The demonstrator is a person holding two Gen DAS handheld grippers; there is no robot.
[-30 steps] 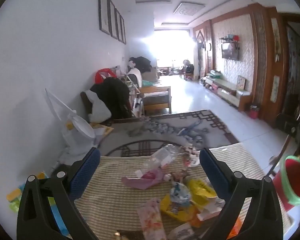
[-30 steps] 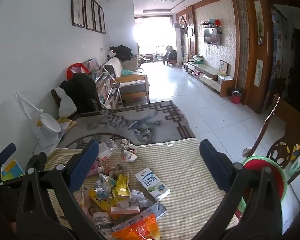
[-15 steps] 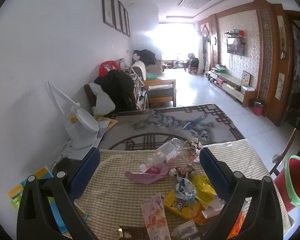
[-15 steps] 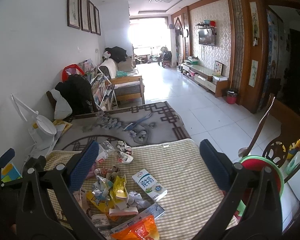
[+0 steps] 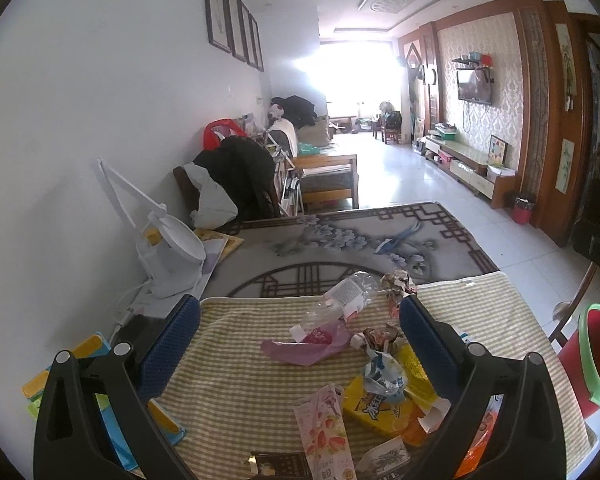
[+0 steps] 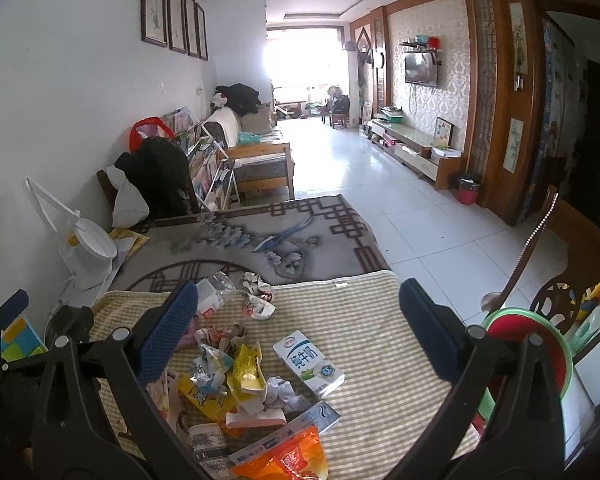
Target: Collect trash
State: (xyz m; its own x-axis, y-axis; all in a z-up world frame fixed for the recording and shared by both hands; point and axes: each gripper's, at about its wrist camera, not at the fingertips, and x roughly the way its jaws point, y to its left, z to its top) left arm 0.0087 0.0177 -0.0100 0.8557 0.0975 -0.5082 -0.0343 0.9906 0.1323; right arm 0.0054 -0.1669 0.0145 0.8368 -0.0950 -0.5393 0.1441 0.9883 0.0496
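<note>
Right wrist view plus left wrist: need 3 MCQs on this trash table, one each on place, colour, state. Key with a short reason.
1. Where does the red bin with the green rim stand?
A. At the right edge of the checked cloth
B. On the patterned grey cover
C. Beside the white desk lamp

2. What colour is the crinkled snack bag nearest the camera in the right wrist view?
A. Blue
B. Orange
C. Black

3. What state is the right gripper in?
A. Shut on the milk carton
B. Shut on nothing
C. Open, holding nothing

Key:
1 A: the bin sits just off the right side of the checked cloth, far from the lamp.
2 B: the bag shows bright orange with red print.
3 C: its pads stand wide apart, and the milk carton lies flat on the cloth.
</note>
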